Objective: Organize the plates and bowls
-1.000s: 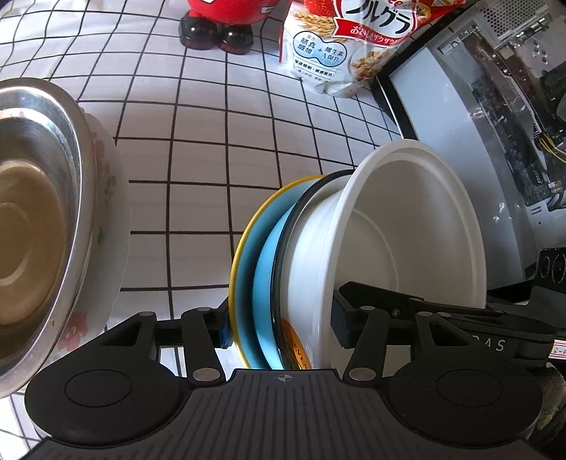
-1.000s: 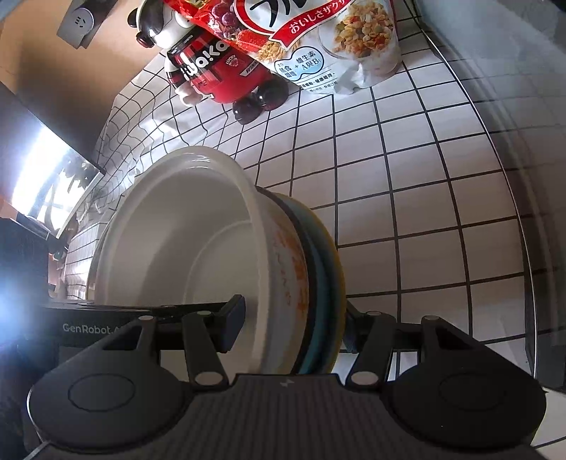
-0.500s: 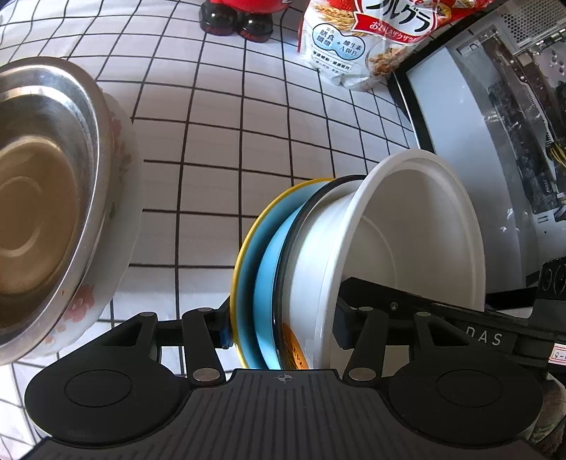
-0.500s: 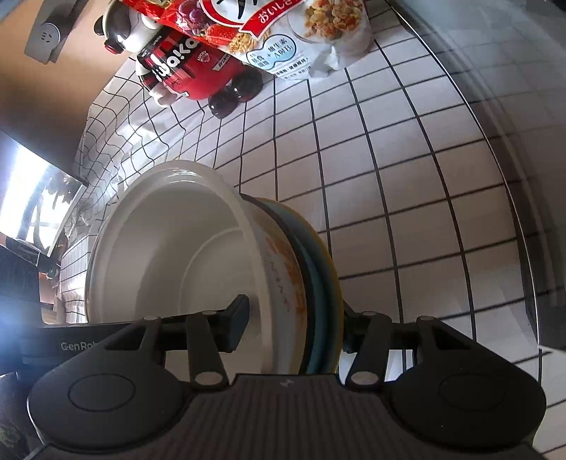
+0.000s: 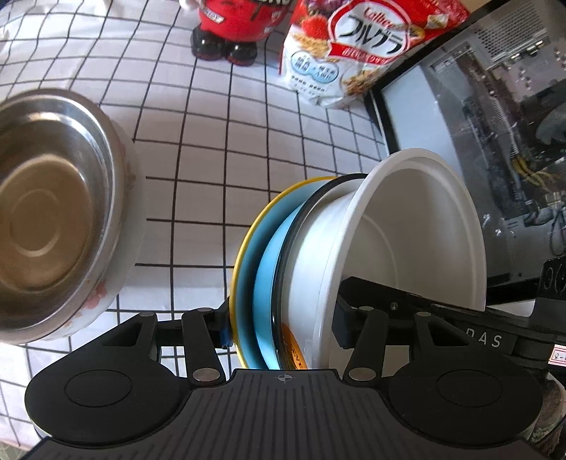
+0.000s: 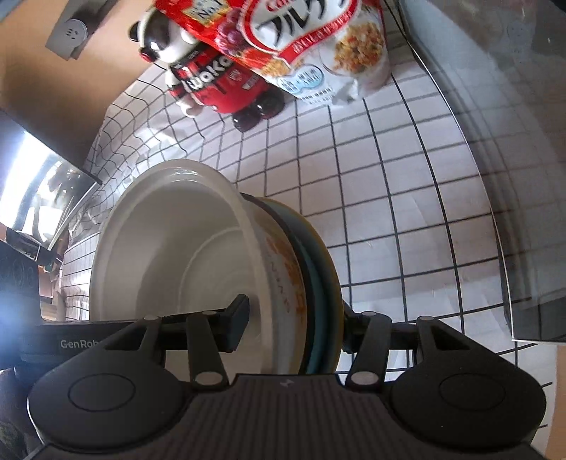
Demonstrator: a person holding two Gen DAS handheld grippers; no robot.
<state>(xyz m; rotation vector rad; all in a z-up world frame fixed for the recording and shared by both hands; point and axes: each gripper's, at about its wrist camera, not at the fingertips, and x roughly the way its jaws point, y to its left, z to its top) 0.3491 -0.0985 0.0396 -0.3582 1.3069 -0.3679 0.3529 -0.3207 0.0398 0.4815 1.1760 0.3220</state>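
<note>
A white bowl (image 5: 406, 230) sits nested on a blue plate (image 5: 272, 269) and a yellow plate (image 5: 247, 247), and both grippers hold this stack above the checked tablecloth. My left gripper (image 5: 283, 329) is shut on it, one finger under the yellow plate and the other inside the bowl. From the opposite side my right gripper (image 6: 293, 322) clamps the same stack: its left finger presses inside the white bowl (image 6: 169, 254), its right finger sits behind the yellow plate (image 6: 334, 283). A steel bowl (image 5: 46, 219) rests inside a flowered white bowl (image 5: 123, 247) at the left.
A cereal bag (image 5: 346, 63) and a red mascot figure (image 5: 230, 32) stand at the back of the tablecloth (image 5: 198, 148). A glass-sided computer case (image 5: 477, 124) borders the right side. A dark screen (image 6: 39, 191) stands at the left in the right wrist view.
Both grippers have risen together with the stack, so the tablecloth looks farther away. The steel bowl and the items at the back show more fully. The grips are the same.
</note>
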